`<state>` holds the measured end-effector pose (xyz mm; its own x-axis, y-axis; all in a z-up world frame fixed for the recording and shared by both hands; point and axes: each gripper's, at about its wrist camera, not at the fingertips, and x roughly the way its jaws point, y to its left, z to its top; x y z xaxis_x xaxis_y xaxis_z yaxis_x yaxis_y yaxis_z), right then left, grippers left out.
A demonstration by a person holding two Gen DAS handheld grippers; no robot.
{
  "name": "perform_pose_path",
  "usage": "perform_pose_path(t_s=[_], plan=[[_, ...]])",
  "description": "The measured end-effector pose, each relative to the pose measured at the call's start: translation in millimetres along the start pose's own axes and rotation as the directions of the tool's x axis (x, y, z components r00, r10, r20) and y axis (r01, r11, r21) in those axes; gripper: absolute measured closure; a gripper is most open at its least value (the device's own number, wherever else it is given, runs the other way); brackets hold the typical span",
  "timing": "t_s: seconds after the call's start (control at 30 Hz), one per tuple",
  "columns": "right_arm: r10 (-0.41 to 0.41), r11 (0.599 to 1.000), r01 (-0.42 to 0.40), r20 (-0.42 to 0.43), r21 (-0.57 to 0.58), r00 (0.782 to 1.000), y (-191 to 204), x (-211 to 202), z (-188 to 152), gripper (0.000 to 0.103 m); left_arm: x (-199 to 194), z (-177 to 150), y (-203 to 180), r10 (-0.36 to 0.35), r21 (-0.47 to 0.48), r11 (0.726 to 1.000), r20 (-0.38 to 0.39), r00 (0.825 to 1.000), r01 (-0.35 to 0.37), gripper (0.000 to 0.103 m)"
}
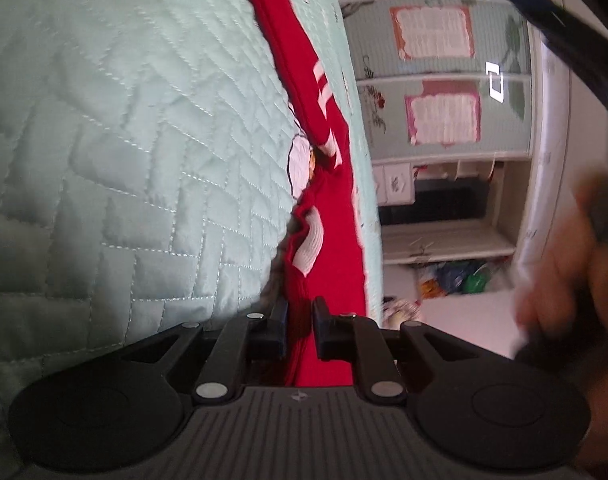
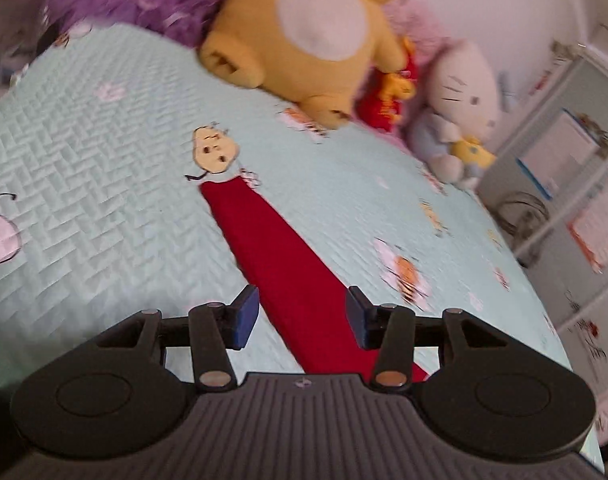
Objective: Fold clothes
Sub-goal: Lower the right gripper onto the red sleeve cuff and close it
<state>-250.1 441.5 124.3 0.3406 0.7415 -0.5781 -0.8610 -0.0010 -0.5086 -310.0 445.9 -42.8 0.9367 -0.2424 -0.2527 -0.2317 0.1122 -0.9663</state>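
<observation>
Bed (image 2: 103, 184): a pale green quilted cover fills most of both views.
Red garment (image 2: 279, 264): lies on the bed, running from lower centre towards the frame middle; white stripes show in the left view.
Plush toys (image 2: 308, 36): upper part of the right view, at the bed's far end.
Left gripper (image 1: 299, 330): narrow, pinching red garment cloth.
Right gripper (image 2: 301, 316): wide, jaws either side of the garment, gripping nothing.

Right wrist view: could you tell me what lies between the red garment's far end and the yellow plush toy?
A pear-shaped print on the quilt, then bare quilt; the right wrist view shows it.
</observation>
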Motion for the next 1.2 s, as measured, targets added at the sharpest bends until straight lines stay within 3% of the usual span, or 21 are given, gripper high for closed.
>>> perform_pose_path(t_s=[0.2, 0.43, 0.77, 1.2], plan=[[0.062, 0.993, -0.065, -0.036, -0.097, 0.997, 26.9, 63.6, 18.4, 0.056, -7.4, 4.9, 14.6, -0.113, -0.16, 0.981, 0.018, 0.993, 0.114, 0.077], [0.045, 0.981, -0.062, -0.094, -0.184, 0.995, 52.6, 113.7, 25.5, 0.056, -10.6, 4.3, 18.1, -0.136, -0.232, 0.963, 0.012, 0.991, 0.135, 0.075], [-0.122, 0.939, 0.088, -0.083, -0.333, 0.989, 87.9, 139.5, 21.2, 0.055, -16.1, -3.7, 18.2, -0.148, -0.269, 0.952, 0.013, 0.989, 0.146, 0.073], [-0.159, 0.927, 0.14, -0.025, -0.348, 0.987, 87.4, 150.2, 23.0, 0.055, -23.7, -5.1, 17.5, -0.144, -0.285, 0.948, 0.014, 0.989, 0.142, 0.073]])
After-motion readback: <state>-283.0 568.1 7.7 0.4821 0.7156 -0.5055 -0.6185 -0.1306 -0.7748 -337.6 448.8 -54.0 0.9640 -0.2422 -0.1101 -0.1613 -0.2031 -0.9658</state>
